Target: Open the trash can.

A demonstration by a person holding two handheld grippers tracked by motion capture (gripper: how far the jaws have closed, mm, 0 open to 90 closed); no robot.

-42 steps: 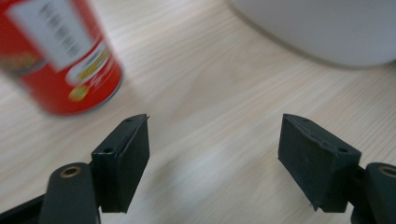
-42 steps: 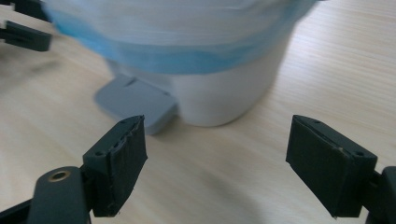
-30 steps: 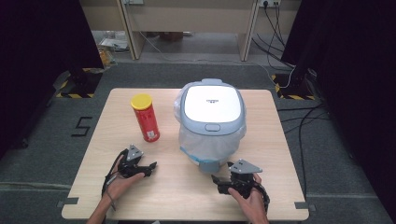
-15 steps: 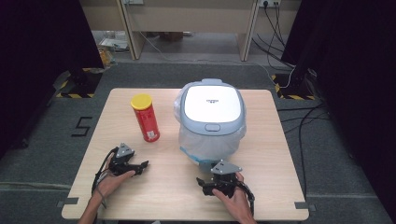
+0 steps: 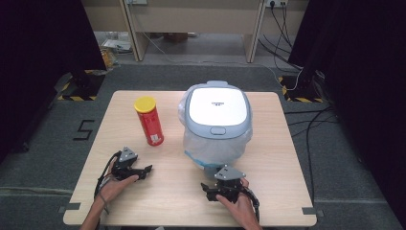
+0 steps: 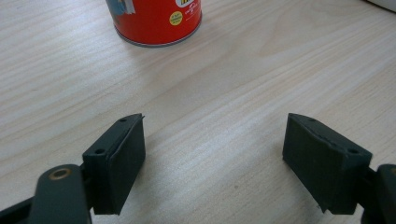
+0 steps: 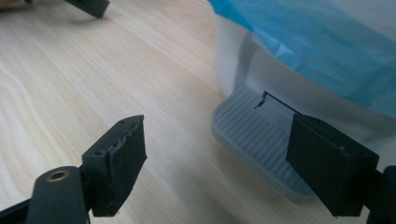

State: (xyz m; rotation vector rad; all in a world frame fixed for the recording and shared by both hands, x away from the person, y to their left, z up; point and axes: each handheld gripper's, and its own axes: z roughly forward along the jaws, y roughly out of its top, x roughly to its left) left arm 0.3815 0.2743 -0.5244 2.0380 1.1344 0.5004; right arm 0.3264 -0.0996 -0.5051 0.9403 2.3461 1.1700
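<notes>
On the pale wooden table point(image 5: 143, 201) both grippers are approaching. The right gripper point(image 7: 219, 158), jaws apart, nears the pedal bin point(image 5: 218, 120)'s grey pedal point(image 7: 254, 135), probably to press next; the left gripper point(image 6: 212, 158), just opening, faces the red canister point(image 6: 156, 21).

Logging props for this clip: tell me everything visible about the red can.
The red can is a tall cylinder with a yellow lid and a printed label, metal-rimmed at its base. It stands upright and closed on the wooden table, left of the pedal bin and apart from it. Nothing touches it; the left gripper sits open nearby.
</notes>
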